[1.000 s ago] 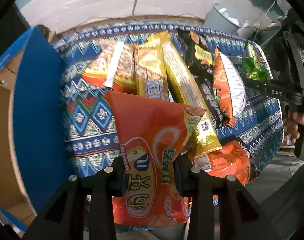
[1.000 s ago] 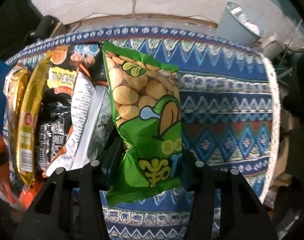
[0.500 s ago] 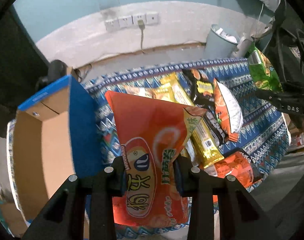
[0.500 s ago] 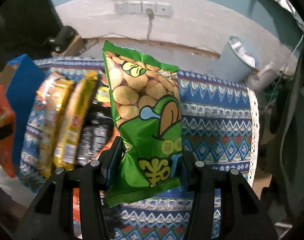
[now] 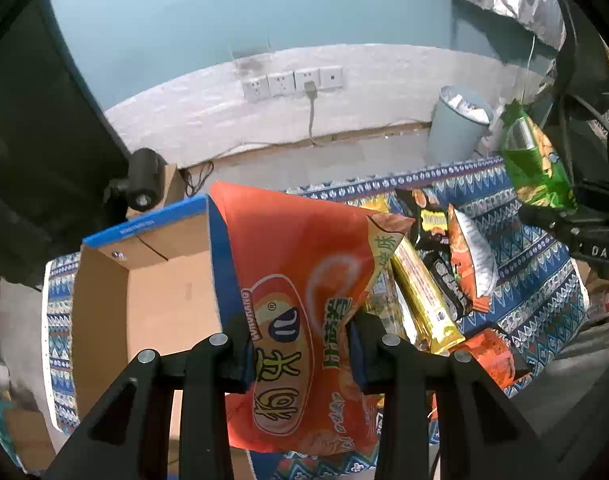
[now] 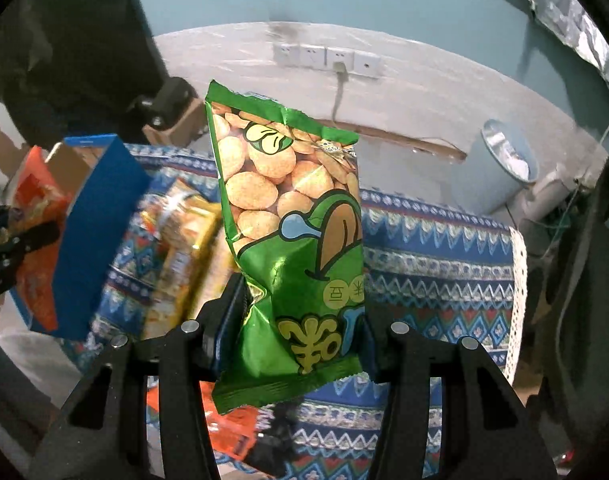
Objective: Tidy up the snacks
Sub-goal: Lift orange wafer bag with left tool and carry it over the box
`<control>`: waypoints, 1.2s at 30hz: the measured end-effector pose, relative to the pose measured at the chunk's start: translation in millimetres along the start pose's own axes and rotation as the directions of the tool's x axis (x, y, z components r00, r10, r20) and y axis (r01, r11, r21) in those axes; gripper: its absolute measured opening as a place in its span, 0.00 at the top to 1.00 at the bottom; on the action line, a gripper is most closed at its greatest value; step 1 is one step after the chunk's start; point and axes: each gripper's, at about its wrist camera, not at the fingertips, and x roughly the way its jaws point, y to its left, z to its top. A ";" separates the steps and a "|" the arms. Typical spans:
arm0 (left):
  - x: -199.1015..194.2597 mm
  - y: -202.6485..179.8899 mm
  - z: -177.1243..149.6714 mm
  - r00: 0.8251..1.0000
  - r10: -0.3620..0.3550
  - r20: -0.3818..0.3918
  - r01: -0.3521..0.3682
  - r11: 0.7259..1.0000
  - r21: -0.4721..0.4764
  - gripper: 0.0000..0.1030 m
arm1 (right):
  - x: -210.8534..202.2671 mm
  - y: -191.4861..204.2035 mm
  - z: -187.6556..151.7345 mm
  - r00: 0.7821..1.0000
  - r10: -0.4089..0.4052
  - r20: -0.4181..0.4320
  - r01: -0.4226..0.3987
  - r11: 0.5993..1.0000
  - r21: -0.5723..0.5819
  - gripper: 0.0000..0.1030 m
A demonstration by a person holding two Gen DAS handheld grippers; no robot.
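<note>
Left wrist view: left gripper [image 5: 300, 354] clamped on the lower half of an orange chip bag [image 5: 300, 280], lifted clear of the surface [image 5: 544, 280] and held upright, top edge toward 12 o'clock. Open cardboard box with blue outer walls [image 5: 144, 280] at 9 o'clock, just beside the bag, inside looking bare where visible. Row of remaining snacks at 3 o'clock on the patterned cloth: a long yellow wafer pack [image 5: 424, 300], a black packet [image 5: 436, 240], an orange-and-white bag [image 5: 470, 256], another orange packet [image 5: 488, 356] lower down. Grey waste bin [image 5: 458, 128] on the floor beyond, at 1 o'clock.

Right wrist view: right gripper [image 6: 304, 330] pinching a green snack bag [image 6: 292, 240] near its bottom seam, bag standing up toward 12 o'clock, also off the surface. Blue box and the orange bag visible at 9 o'clock, blurred.

Handling, as a judgement: both bags light, air-filled and soft, film glossy and likely slippery, contents brittle. Firm squeeze across the puffed middle risks crushing the chips or popping the seal. Best held low on the flatter part near the crimped seam, as now, with only moderate pressure. Tall bags gripped low may flop or swing when tilted, so slow lowering into the box advised, bottom edge first.
</note>
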 end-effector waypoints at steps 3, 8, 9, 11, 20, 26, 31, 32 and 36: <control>-8.9 5.4 2.6 1.000 0.007 0.021 -0.007 1.000 -0.001 0.65 | -2.2 13.3 6.4 1.000 0.021 0.009 -0.021 1.000 -0.018 0.52; -16.8 18.5 3.6 0.999 0.022 0.037 -0.021 1.000 -0.017 0.65 | -0.8 34.6 15.1 0.998 0.052 0.019 -0.051 0.997 -0.050 0.51; -17.2 20.2 2.8 0.999 0.024 0.038 -0.023 1.000 -0.021 0.65 | 0.4 38.9 16.9 0.998 0.057 0.018 -0.056 0.997 -0.056 0.51; -18.0 27.0 2.0 0.999 0.034 0.040 -0.033 0.999 -0.033 0.65 | 2.5 48.0 19.9 0.998 0.065 0.016 -0.064 0.996 -0.069 0.51; -19.3 58.2 -5.2 0.998 0.060 0.032 -0.058 0.995 -0.084 0.65 | 11.1 87.8 37.5 0.994 0.106 0.006 -0.105 0.987 -0.122 0.51; -18.0 80.3 -11.2 0.997 0.074 0.021 -0.071 0.990 -0.122 0.65 | 18.9 119.9 53.3 0.989 0.145 -0.015 -0.146 0.976 -0.162 0.51; -16.1 100.7 -19.5 0.996 0.085 0.008 -0.083 0.984 -0.156 0.65 | 23.7 151.2 61.7 0.982 0.188 -0.025 -0.189 0.961 -0.204 0.51; -15.3 105.3 -22.0 0.996 0.087 0.004 -0.085 0.983 -0.165 0.65 | 24.6 155.7 62.1 0.981 0.192 -0.026 -0.193 0.958 -0.213 0.51; -14.9 121.5 -31.3 0.996 0.091 -0.014 -0.092 0.976 -0.197 0.65 | 33.5 177.3 62.7 0.976 0.211 -0.051 -0.217 0.946 -0.239 0.51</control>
